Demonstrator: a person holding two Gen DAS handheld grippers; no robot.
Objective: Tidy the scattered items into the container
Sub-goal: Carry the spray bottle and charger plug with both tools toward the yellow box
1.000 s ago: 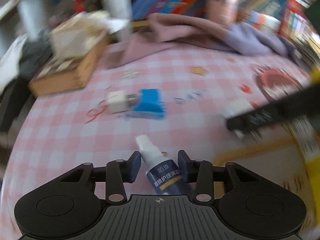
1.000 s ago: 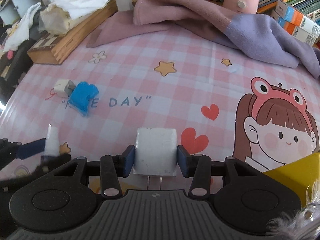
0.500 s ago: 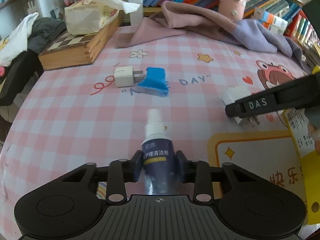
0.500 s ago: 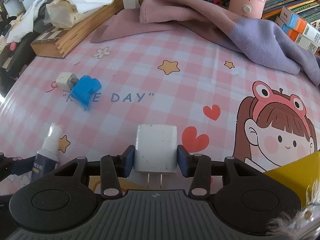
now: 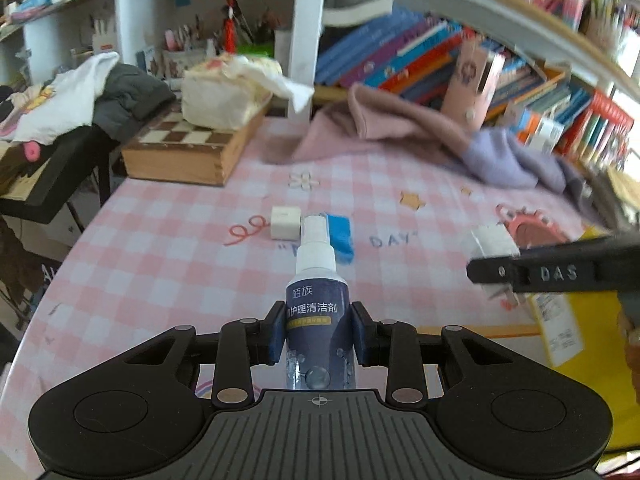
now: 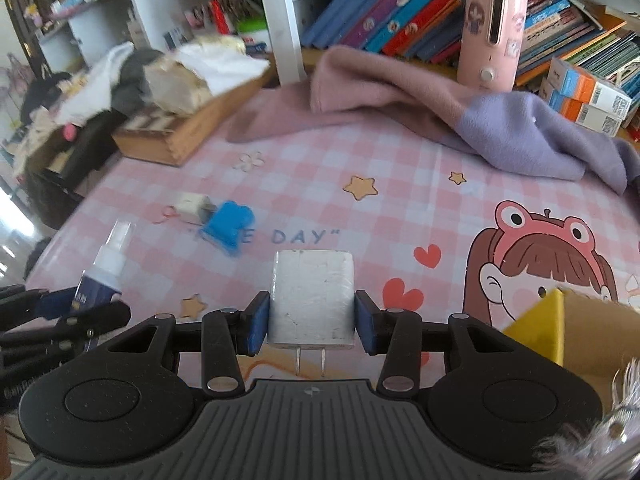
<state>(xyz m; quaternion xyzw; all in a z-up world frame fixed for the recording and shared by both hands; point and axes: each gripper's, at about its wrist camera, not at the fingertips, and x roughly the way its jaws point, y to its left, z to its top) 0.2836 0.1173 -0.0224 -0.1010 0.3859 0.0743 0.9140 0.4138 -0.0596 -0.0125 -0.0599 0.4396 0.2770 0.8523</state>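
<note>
A round table under a pink checked cloth point(image 6: 304, 184) printed with stars and a cartoon girl stands before crowded bookshelves point(image 6: 400, 12) at twelve o'clock, a pink-and-lilac blanket point(image 6: 440, 112) heaped at its far edge. The left gripper point(image 5: 319, 332) is clamped on a navy spray bottle point(image 5: 318, 320); the right gripper point(image 6: 311, 316) is clamped on a white charger point(image 6: 312, 296). A small white plug point(image 5: 285, 222) and blue item point(image 5: 340, 232) lie on the cloth at eleven o'clock, the yellow container point(image 6: 540, 328) at four o'clock.

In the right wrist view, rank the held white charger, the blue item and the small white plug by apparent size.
1. White charger, though it is nearest the camera.
2. Blue item.
3. Small white plug.
</note>
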